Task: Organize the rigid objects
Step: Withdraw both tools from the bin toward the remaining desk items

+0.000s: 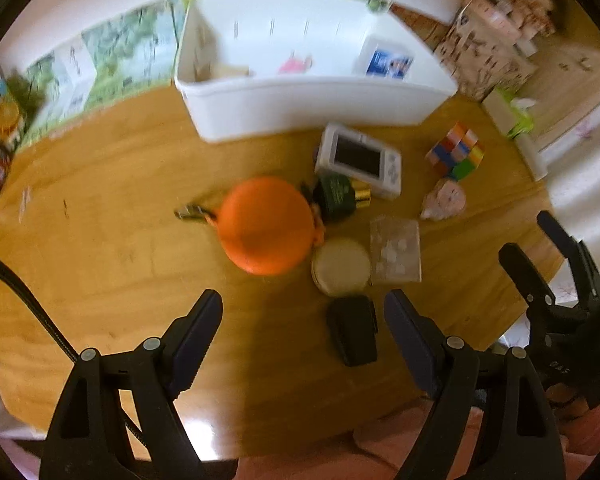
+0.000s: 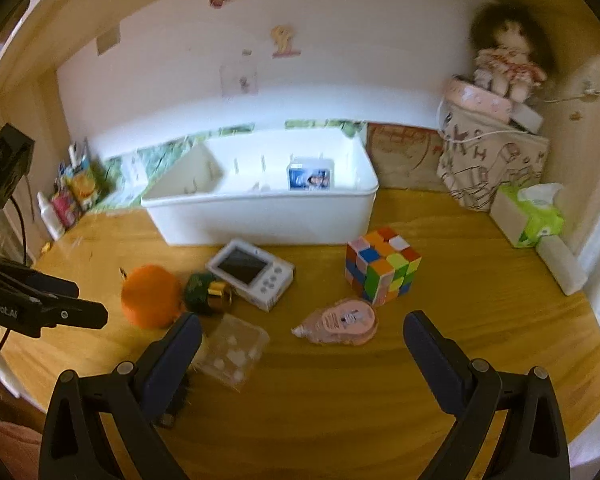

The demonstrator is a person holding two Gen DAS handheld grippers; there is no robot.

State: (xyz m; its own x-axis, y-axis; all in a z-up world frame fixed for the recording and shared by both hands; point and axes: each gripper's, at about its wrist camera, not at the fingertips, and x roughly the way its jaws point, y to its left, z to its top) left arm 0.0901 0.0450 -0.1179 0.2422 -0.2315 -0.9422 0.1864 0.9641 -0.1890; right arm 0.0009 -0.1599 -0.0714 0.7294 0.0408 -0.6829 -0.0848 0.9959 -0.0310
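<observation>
A white bin stands at the back of the wooden table and holds a blue-and-white box. In front of it lie an orange round case, a green-and-gold jar, a white handheld device, a colour cube, a pink tape dispenser, a clear plastic box, a round cream tin and a black object. My left gripper is open and empty, above the table in front of the orange case. My right gripper is open and empty, in front of the tape dispenser.
A patterned bag with a doll on it stands at the back right, with a green tissue box beside it. Small bottles and packets stand at the back left. The table's front edge is near.
</observation>
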